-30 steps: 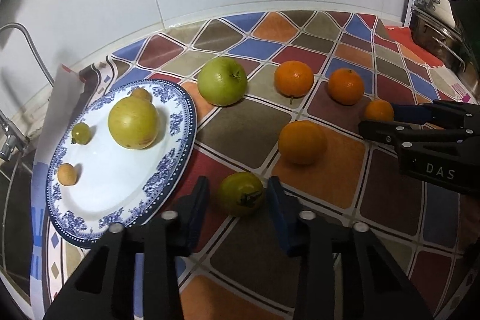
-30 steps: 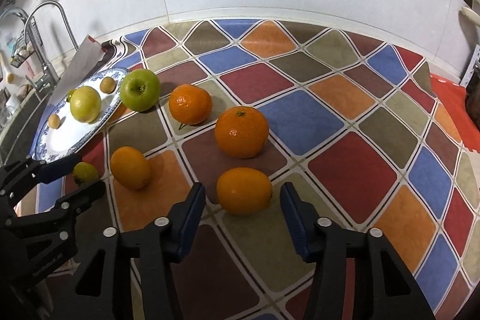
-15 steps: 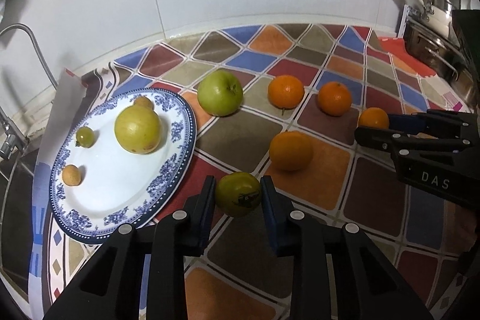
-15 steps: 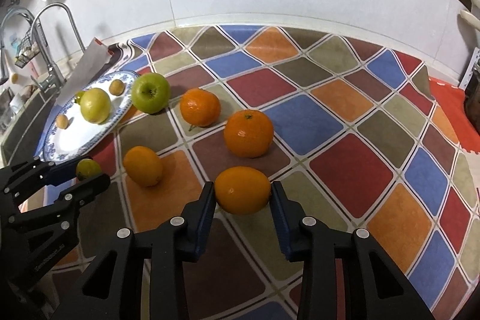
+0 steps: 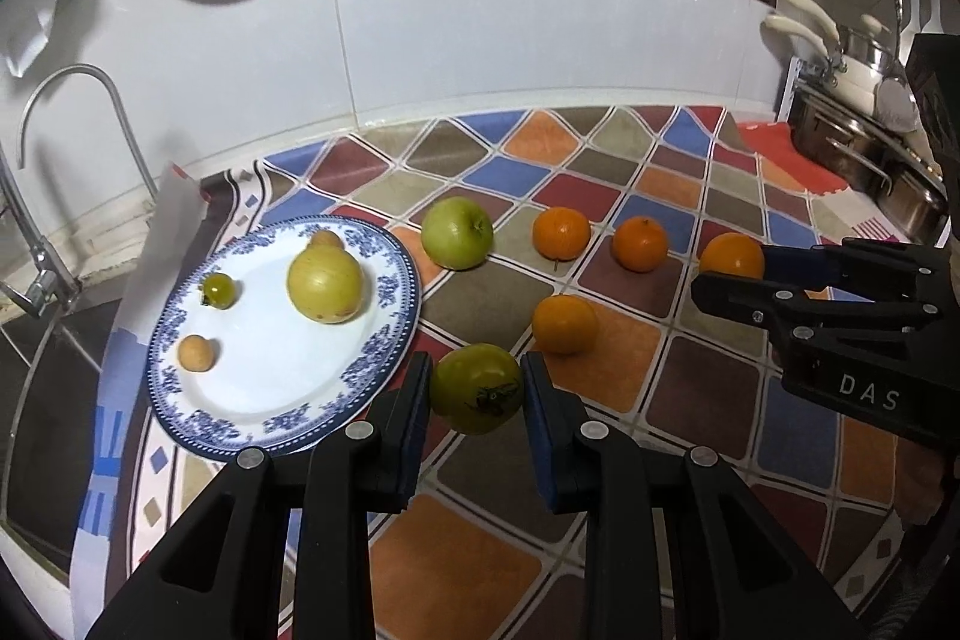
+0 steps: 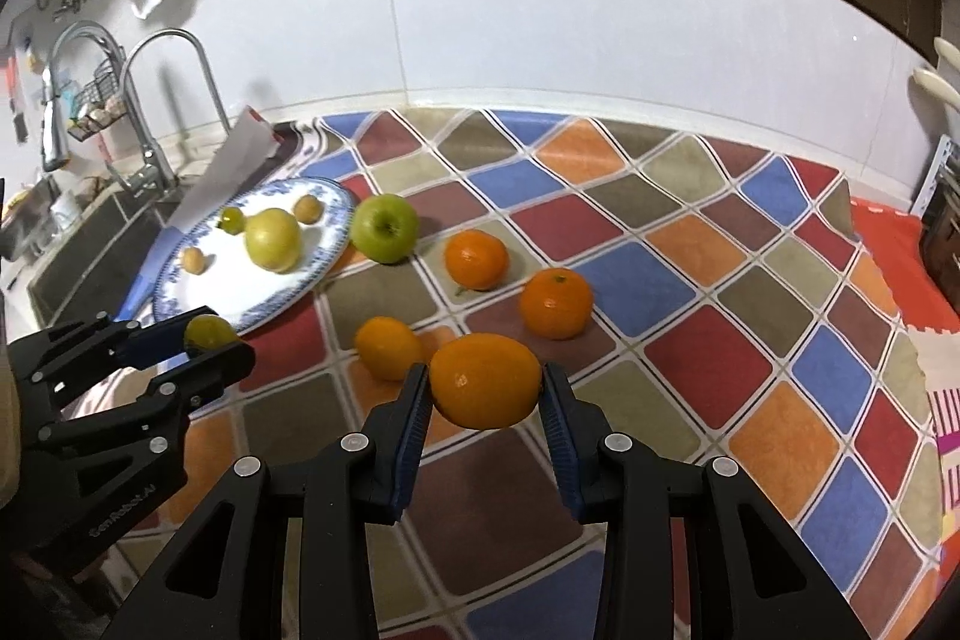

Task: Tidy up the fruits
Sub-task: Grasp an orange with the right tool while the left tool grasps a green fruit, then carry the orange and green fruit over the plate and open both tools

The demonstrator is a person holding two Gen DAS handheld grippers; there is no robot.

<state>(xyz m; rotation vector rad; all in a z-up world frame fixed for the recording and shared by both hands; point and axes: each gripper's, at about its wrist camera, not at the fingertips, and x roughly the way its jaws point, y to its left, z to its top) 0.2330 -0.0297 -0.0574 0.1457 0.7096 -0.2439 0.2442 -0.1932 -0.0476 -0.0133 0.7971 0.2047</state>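
Observation:
My left gripper (image 5: 475,388) is shut on a green tomato (image 5: 476,388) and holds it above the counter, just right of the blue-and-white plate (image 5: 180,421). The plate carries a yellow-green fruit (image 5: 324,284), a small green tomato (image 5: 218,290) and two small tan fruits. My right gripper (image 6: 485,382) is shut on an orange (image 6: 485,379), lifted off the counter. A green apple (image 6: 384,227) and three oranges (image 6: 556,303) lie on the checkered mat. In the right wrist view my left gripper (image 6: 207,343) shows at the left.
A sink and taps (image 6: 150,100) are at the left beyond the plate. Steel pots (image 5: 852,142) stand at the far right. A white tiled wall backs the counter. A folded white paper (image 5: 165,220) leans behind the plate.
Both grippers closed on their fruit, then lifted: the green tomato and the orange are now off the counter, with the view risen higher.

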